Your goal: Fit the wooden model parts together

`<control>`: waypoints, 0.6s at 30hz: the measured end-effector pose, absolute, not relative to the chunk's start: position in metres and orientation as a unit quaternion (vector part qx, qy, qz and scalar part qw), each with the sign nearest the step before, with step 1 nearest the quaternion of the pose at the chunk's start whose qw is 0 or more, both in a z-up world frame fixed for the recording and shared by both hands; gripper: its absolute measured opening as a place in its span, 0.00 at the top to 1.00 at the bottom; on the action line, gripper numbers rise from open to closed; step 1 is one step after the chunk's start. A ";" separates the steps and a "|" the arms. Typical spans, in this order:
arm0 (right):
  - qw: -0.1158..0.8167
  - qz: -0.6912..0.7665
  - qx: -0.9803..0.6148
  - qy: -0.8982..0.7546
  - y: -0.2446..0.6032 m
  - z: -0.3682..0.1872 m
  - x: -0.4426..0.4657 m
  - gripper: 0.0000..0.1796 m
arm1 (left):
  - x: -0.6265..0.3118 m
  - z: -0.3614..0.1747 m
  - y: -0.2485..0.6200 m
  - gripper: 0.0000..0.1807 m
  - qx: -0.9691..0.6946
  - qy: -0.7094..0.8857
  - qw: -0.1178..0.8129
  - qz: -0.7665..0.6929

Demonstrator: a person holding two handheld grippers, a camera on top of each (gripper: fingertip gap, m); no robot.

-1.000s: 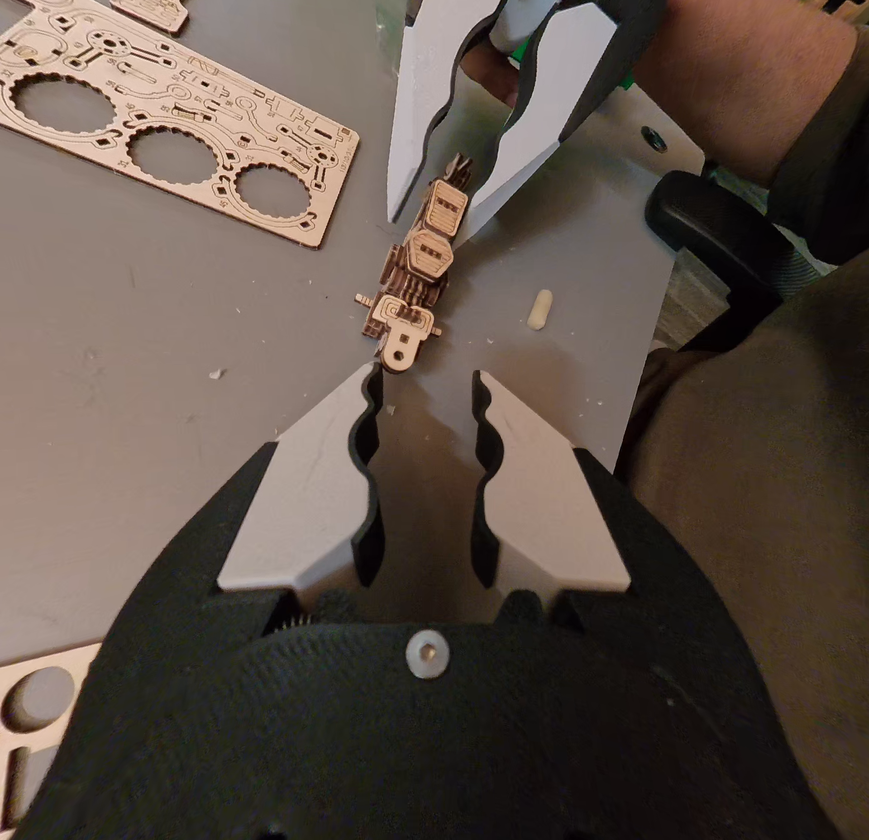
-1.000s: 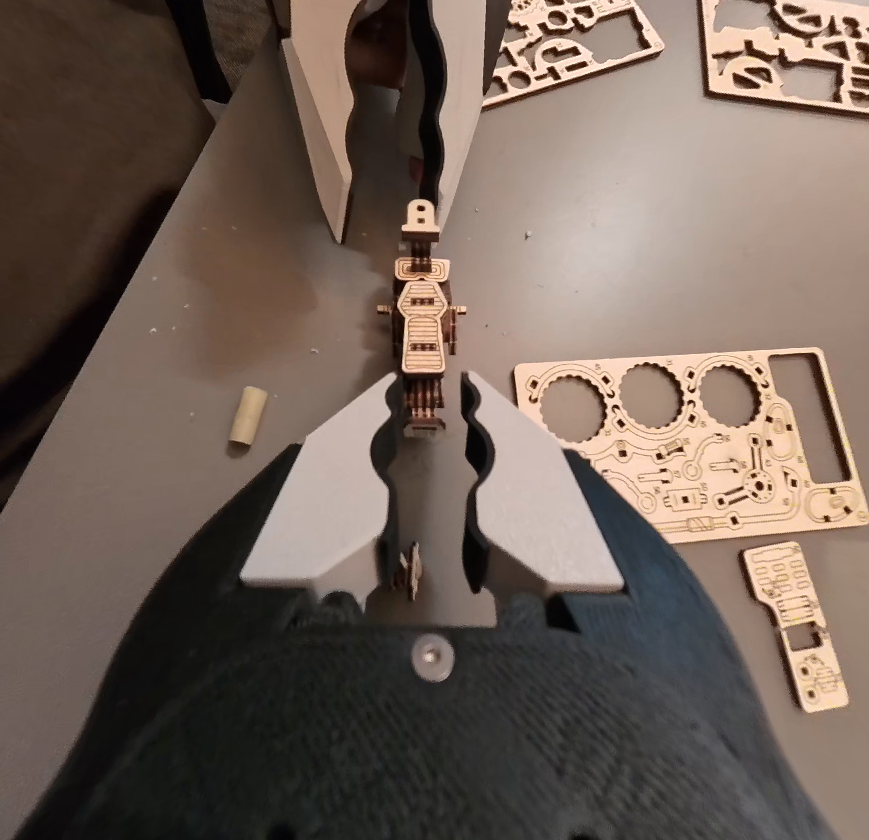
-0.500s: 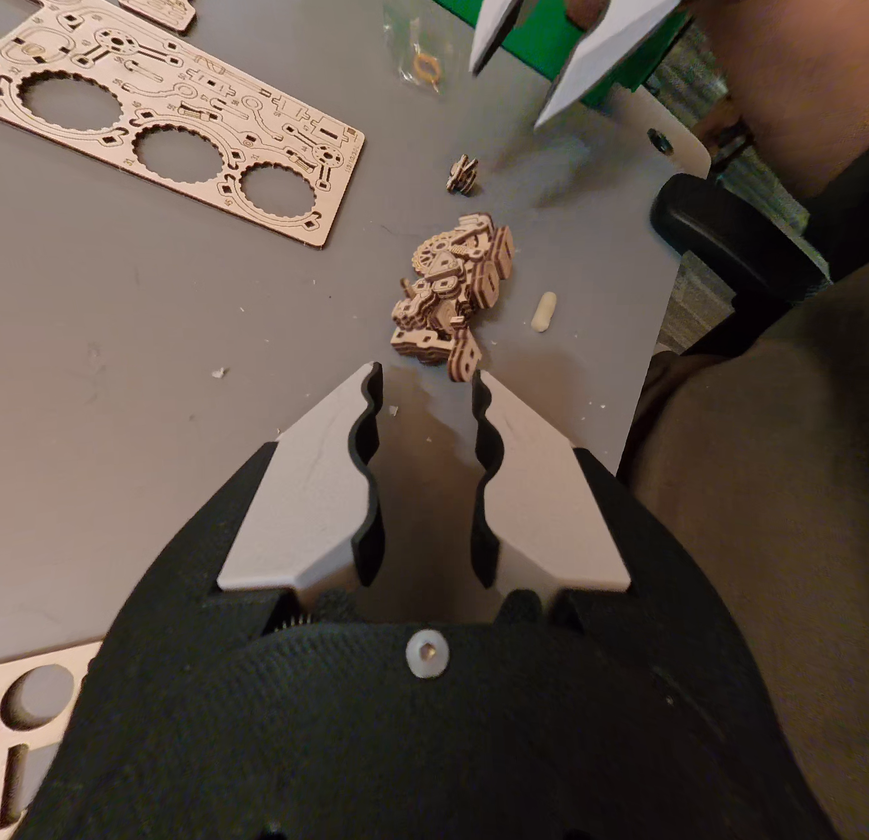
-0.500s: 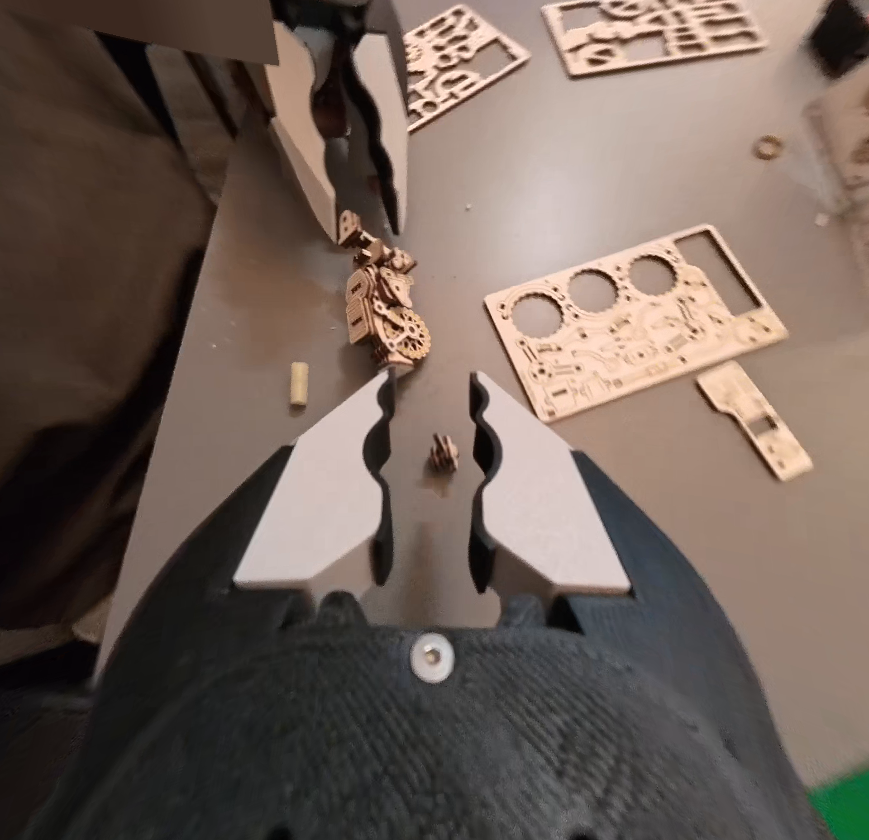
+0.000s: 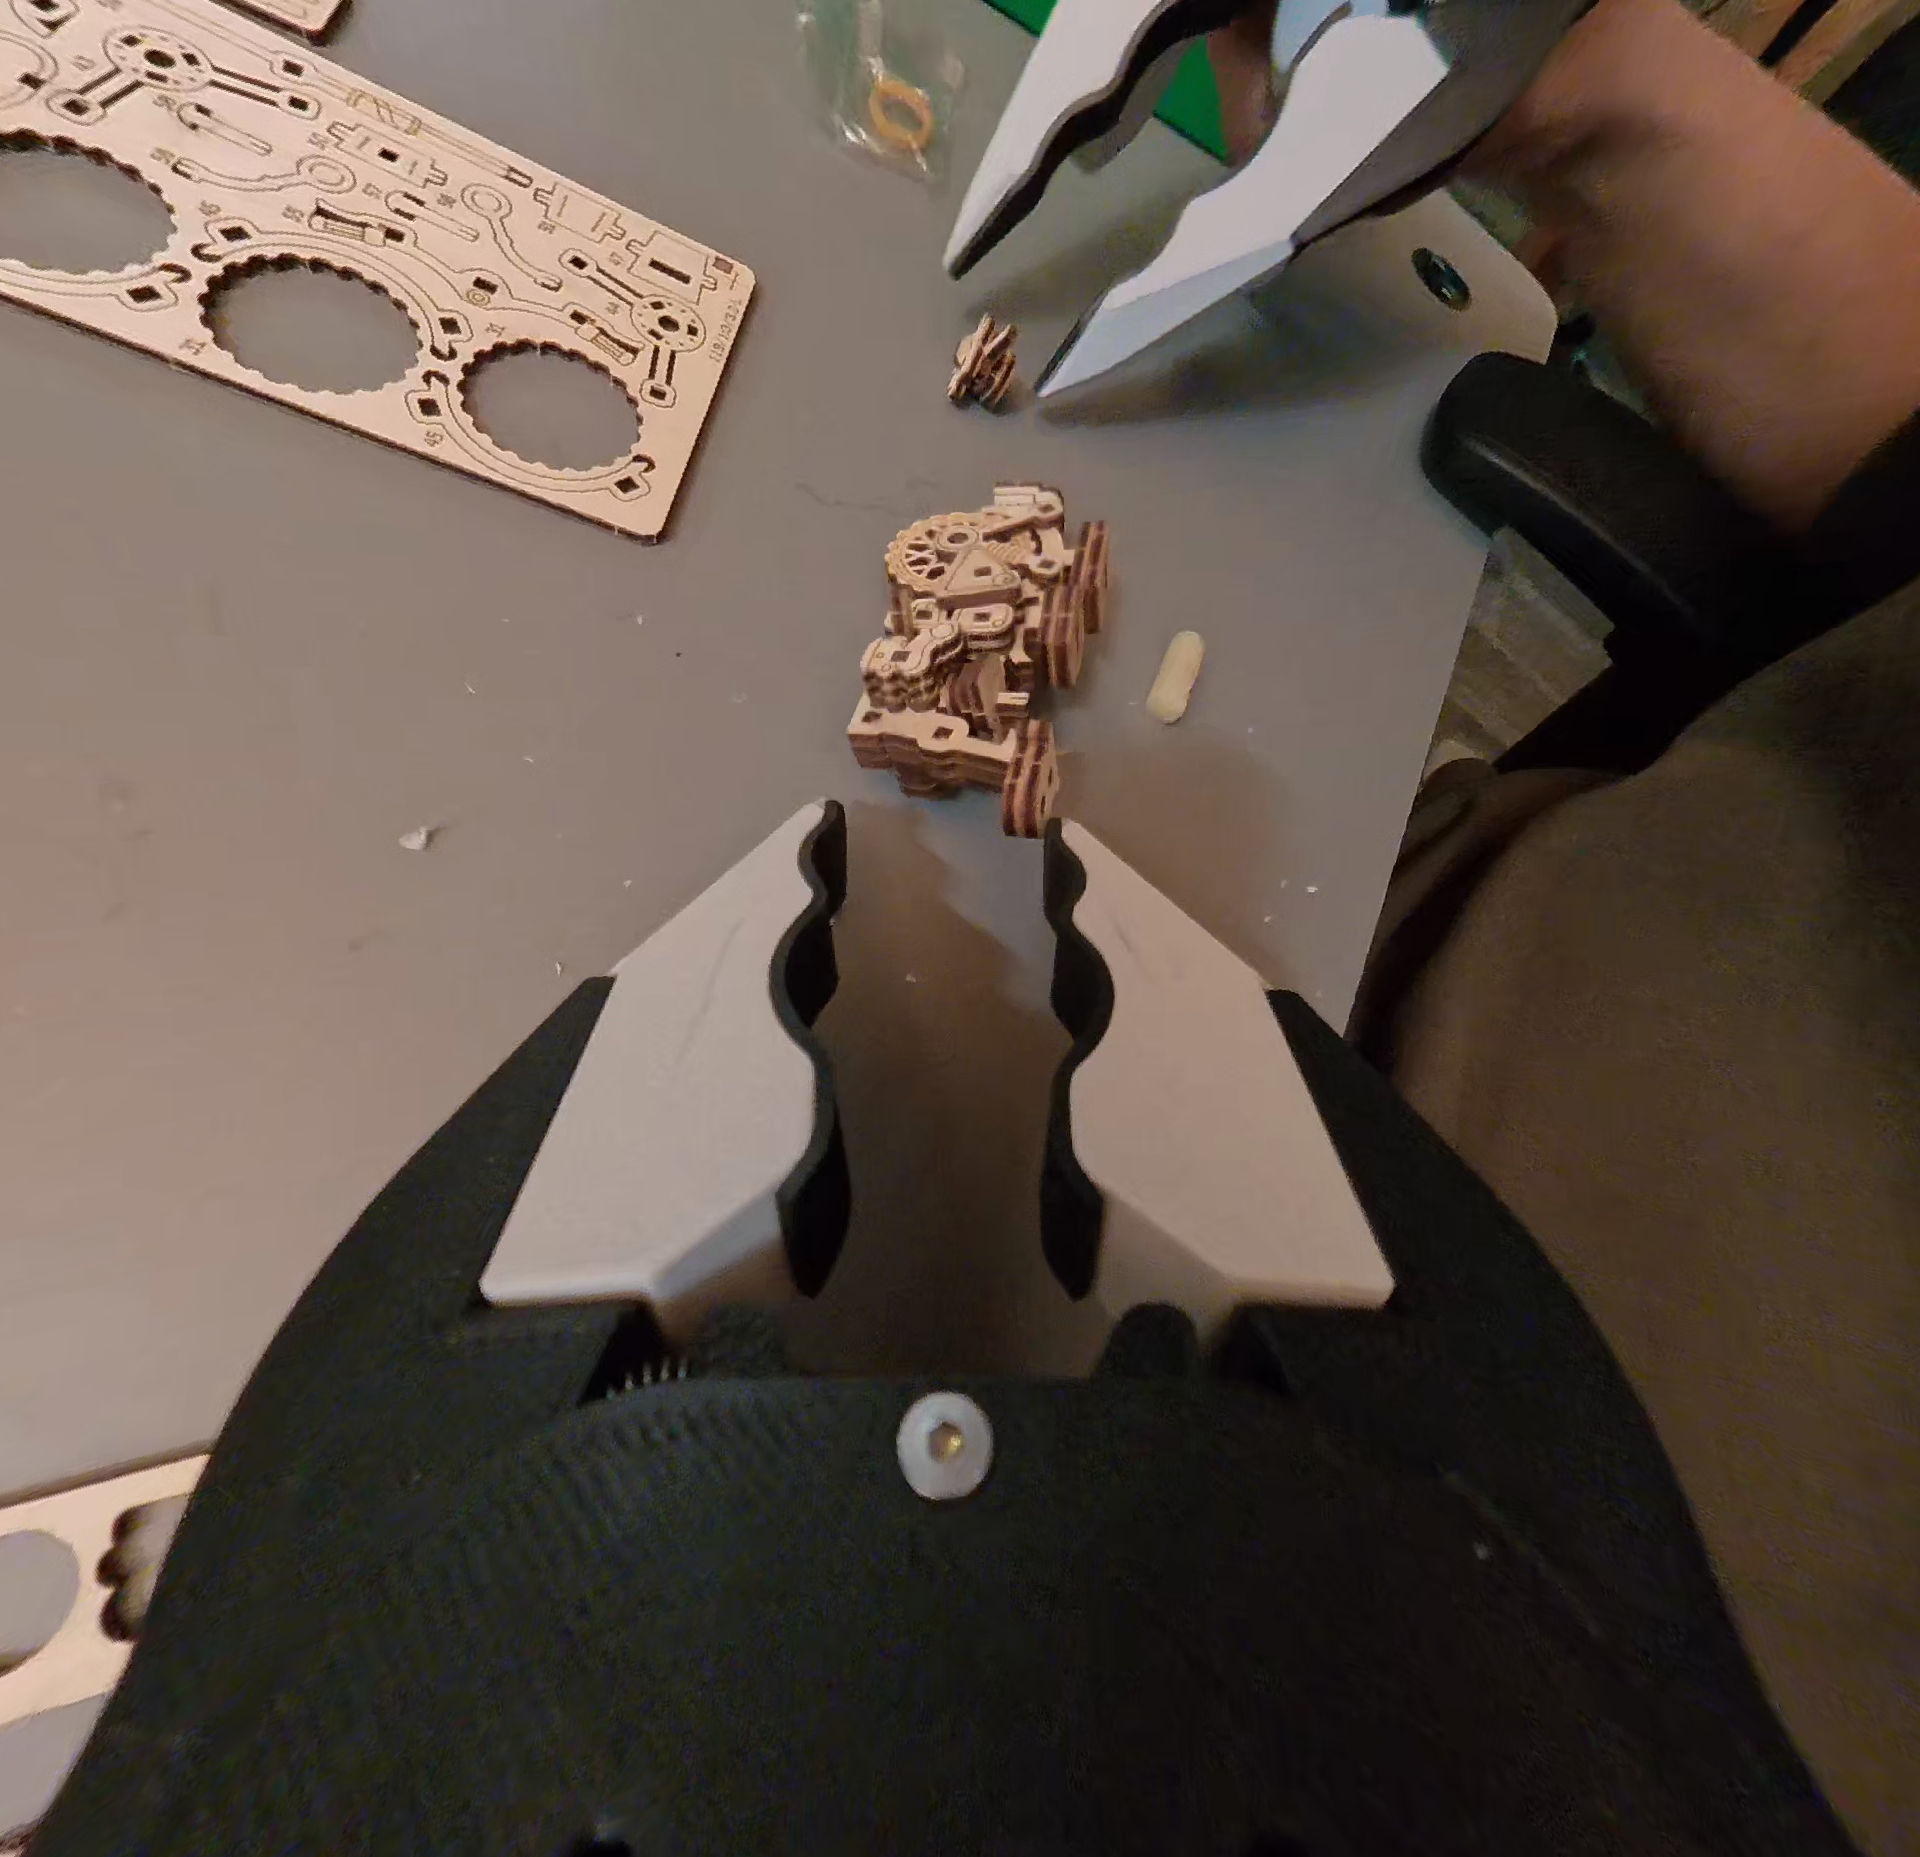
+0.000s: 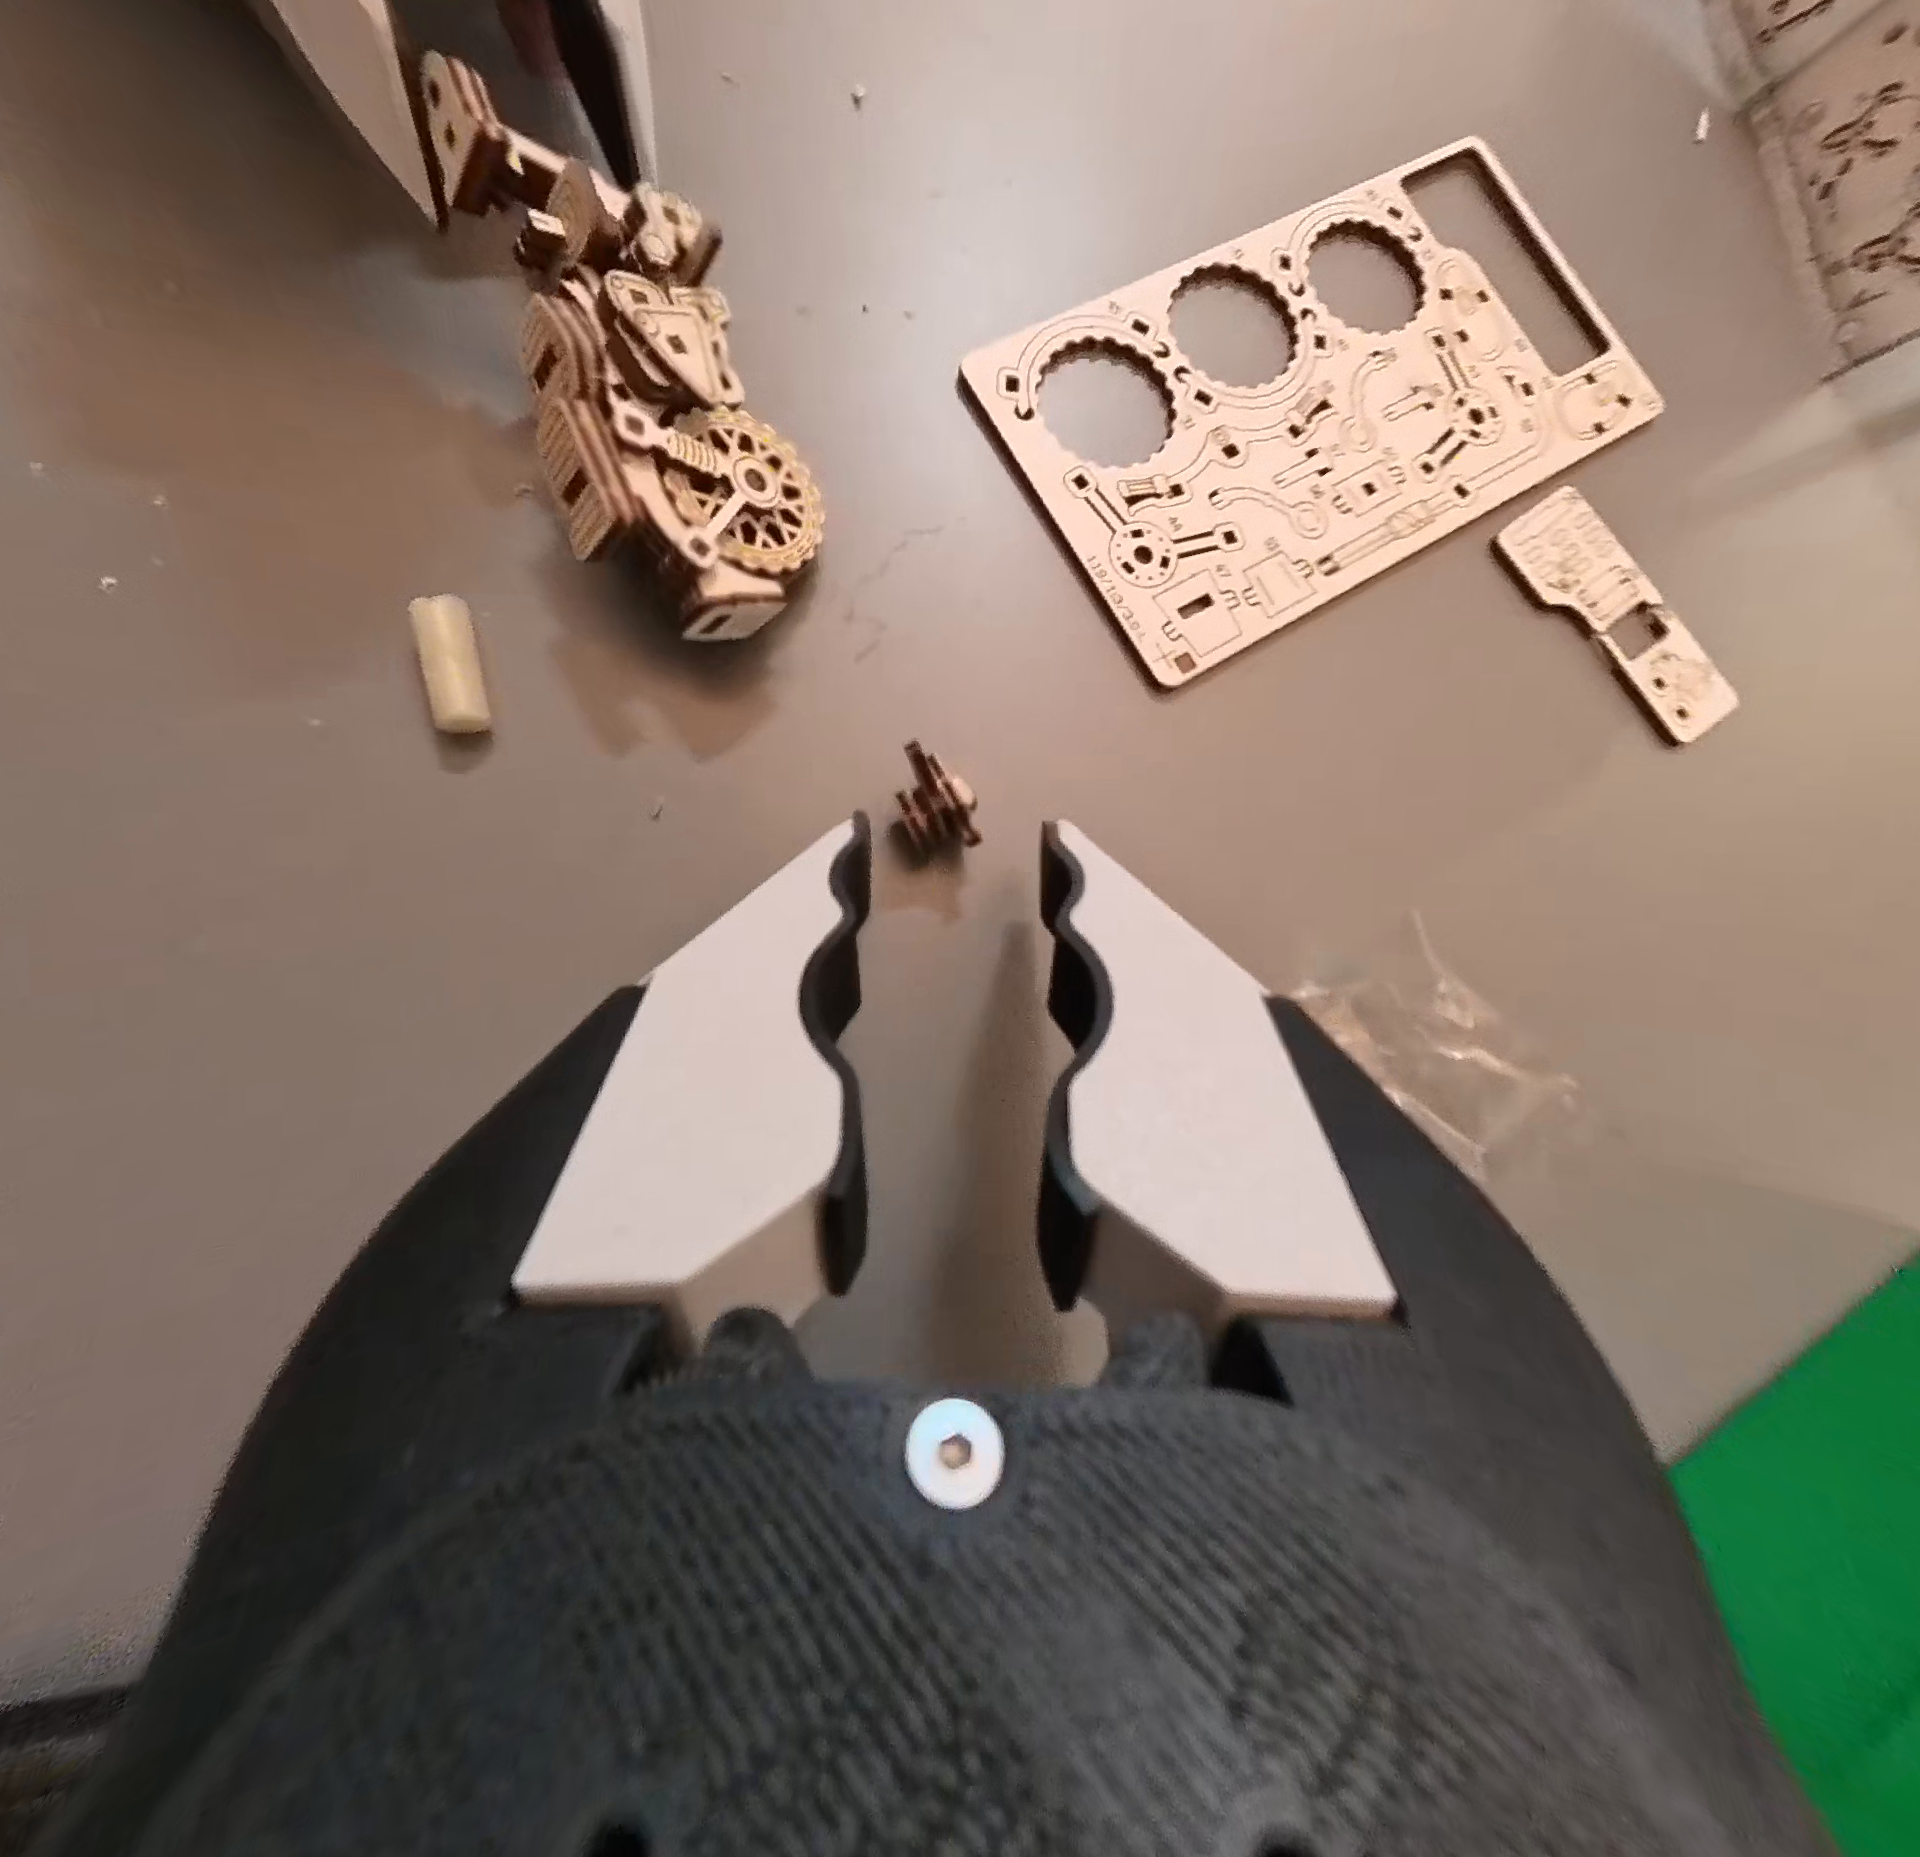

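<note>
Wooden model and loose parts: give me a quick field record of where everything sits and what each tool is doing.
model: assembled wooden model lying on its side on the grey table, held by neither tool
small part: loose wooden piece on table, just ahead of right tool tips
left tool: open, empty, tips close to model
right tool: open, empty
parts sheet: flat, three round cutouts
peg: pale, beside model

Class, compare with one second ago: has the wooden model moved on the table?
Yes. The model has tipped from upright onto its side, ending nearer the pale peg, which kept its place on the table.
</note>
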State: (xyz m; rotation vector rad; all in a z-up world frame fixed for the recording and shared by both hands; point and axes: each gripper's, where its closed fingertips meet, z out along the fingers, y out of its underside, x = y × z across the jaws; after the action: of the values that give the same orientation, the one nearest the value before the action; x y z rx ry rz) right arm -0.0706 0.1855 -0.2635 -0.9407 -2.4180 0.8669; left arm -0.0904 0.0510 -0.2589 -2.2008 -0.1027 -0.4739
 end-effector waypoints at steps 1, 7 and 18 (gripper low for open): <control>0.198 0.311 -0.335 -0.867 0.184 -0.267 -0.072 0.83 | -0.090 -0.259 0.051 0.80 -0.882 -0.041 0.429 -0.189; 0.208 0.311 -0.324 -0.869 0.178 -0.264 -0.076 0.93 | -0.088 -0.259 0.050 0.80 -0.881 -0.041 0.429 -0.196; 0.261 0.387 -0.330 -0.820 0.134 -0.213 -0.069 0.93 | -0.084 -0.259 0.047 0.78 -0.880 -0.036 0.427 -0.206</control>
State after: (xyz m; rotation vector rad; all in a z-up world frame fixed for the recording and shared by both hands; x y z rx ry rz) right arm -0.0693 0.1338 -0.2134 -0.8937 -2.2206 1.0466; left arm -0.0839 0.0469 -0.2587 -2.1979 -0.0895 -0.5149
